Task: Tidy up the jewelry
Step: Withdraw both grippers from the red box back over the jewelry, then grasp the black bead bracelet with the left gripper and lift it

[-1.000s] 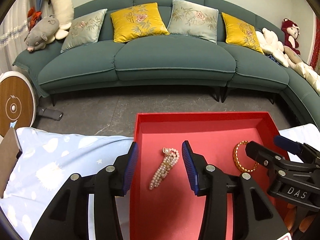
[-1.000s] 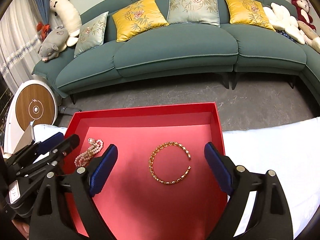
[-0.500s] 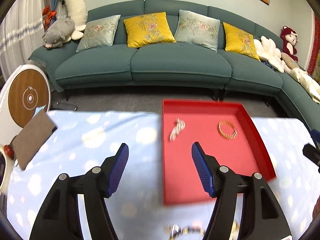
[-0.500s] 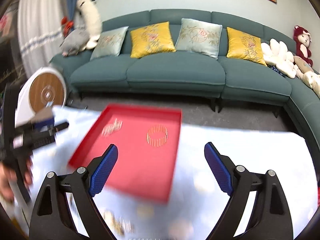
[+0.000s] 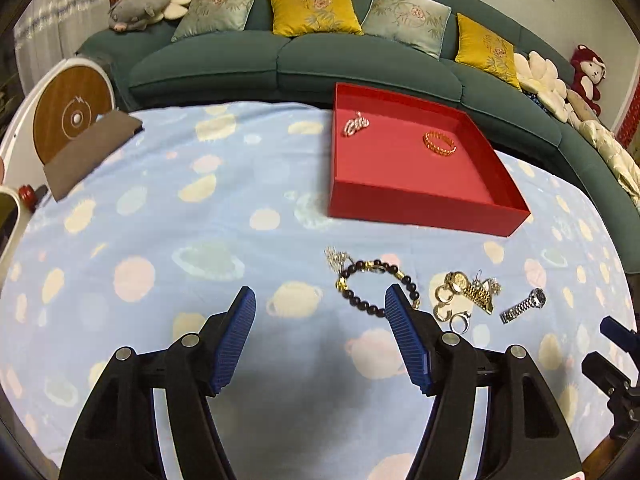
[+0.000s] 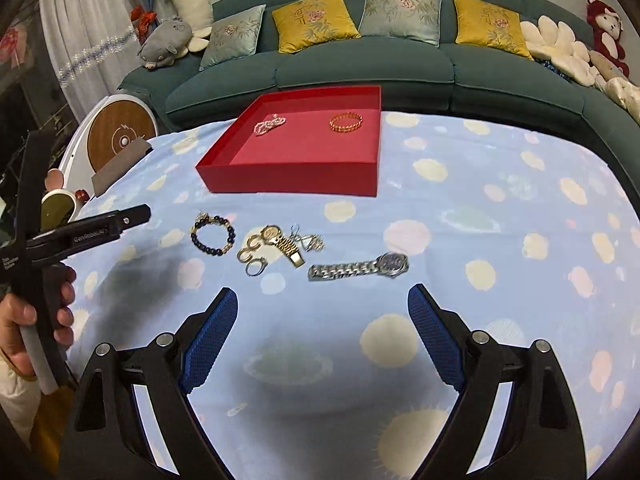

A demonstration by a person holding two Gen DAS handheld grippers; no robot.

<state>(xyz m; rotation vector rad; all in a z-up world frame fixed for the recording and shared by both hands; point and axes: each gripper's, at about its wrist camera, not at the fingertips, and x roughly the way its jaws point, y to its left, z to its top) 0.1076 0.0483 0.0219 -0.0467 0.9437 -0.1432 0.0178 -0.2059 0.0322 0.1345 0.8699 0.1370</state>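
On the blue cloth, short of the red tray [image 6: 292,178], a steel watch [image 6: 358,267] is seen. Both the left gripper [image 5: 320,336] and right gripper [image 6: 322,336] are spread and empty. Its limp, slippery band is best pinched at the stiff case.

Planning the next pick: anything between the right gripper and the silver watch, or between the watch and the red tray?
Nothing visible. The right gripper is open above bare cloth, with the silver watch just ahead. From the watch to the red tray only cloth shows; the gold watch and rings lie to the left.
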